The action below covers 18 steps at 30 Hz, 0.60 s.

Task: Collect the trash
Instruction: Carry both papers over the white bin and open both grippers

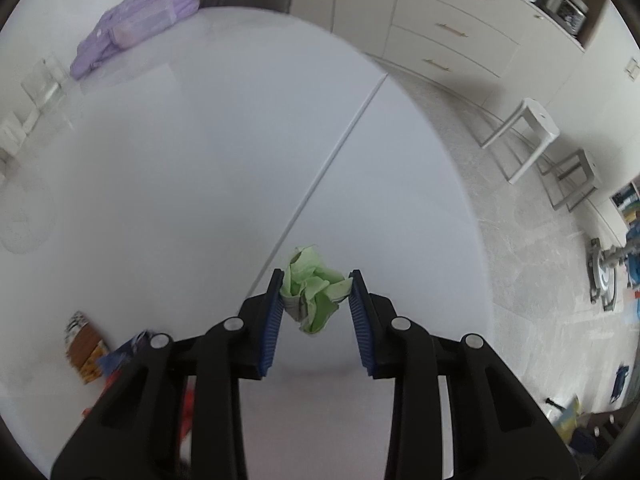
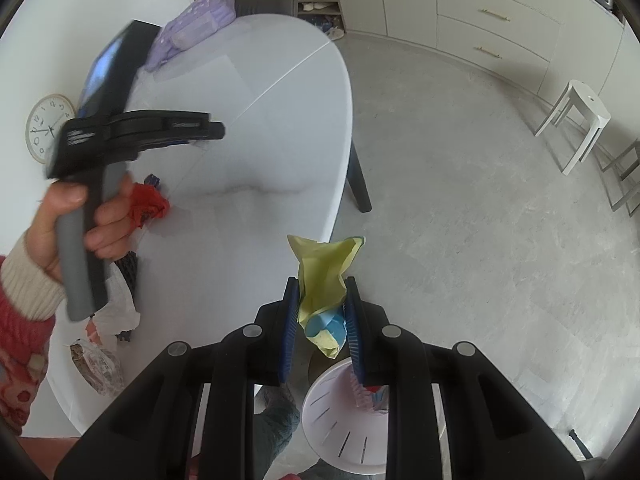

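Observation:
A crumpled green paper (image 1: pixel 314 294) lies on the white table (image 1: pixel 160 160), near its right edge. My left gripper (image 1: pixel 316 286) has its blue pads against both sides of it. In the right wrist view the left gripper (image 2: pixel 218 130) appears side-on above the table, held by a hand (image 2: pixel 100 220). My right gripper (image 2: pixel 320 294) is shut on a yellow and blue paper wad (image 2: pixel 324 268), just off the table edge. A white slotted bin (image 2: pixel 332 412) stands on the floor under it, with some trash inside.
More trash lies on the table: a red wad (image 2: pixel 148 204), a white plastic bag (image 2: pixel 120 308), a brown wrapper (image 2: pixel 96 364) and colourful wrappers (image 1: pixel 84 348). A purple bag (image 1: pixel 136 28) sits at the far end, a clock (image 2: pixel 48 128) at the left. Stools (image 1: pixel 524 136) stand by the cabinets.

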### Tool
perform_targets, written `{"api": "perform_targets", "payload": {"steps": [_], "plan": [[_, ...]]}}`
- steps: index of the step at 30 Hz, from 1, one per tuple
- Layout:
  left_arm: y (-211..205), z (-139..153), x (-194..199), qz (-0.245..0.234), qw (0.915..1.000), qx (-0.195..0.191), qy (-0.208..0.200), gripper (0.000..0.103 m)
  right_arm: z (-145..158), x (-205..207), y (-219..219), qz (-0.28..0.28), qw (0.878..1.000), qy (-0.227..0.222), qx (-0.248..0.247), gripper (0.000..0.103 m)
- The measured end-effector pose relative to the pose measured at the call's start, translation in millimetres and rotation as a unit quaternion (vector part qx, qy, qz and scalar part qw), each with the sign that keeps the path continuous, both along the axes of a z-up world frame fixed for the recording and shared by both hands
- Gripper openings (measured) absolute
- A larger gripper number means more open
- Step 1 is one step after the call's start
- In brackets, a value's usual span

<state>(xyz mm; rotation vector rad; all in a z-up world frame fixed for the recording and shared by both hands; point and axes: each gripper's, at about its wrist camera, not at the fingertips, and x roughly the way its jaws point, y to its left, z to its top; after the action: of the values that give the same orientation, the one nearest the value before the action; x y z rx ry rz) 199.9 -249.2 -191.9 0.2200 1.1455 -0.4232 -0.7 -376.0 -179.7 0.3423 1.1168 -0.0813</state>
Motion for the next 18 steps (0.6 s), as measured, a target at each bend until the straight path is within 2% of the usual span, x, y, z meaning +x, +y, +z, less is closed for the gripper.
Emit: {"api": "perform_targets", "payload": {"steps": [5,10,14,18], "plan": [[-3.0,41.8,-51.2,-0.030,0.9994,-0.008,-0.014,0.032,11.3,-28.4,-6.3,-0.017,1.000,-0.007,-0.013,0.024],[-10.6,81.8,-124.6,-0.079,0.9964,-0.023,-0.023,0.033,19.6,-72.7,-16.3,-0.045,0.999,-0.009,-0.018,0.024],[-17.2,93.0,-180.4,-0.134,0.9904,-0.034,0.001,0.033,19.0,-109.3,-23.5,-0.071,0.997,-0.008,-0.017,0.024],[-22.6,90.8,-231.8,-0.187,0.9820,-0.023,0.006,0.033,16.2,-148.1,-26.2,-0.097,0.995,-0.001,-0.014,0.024]]}}
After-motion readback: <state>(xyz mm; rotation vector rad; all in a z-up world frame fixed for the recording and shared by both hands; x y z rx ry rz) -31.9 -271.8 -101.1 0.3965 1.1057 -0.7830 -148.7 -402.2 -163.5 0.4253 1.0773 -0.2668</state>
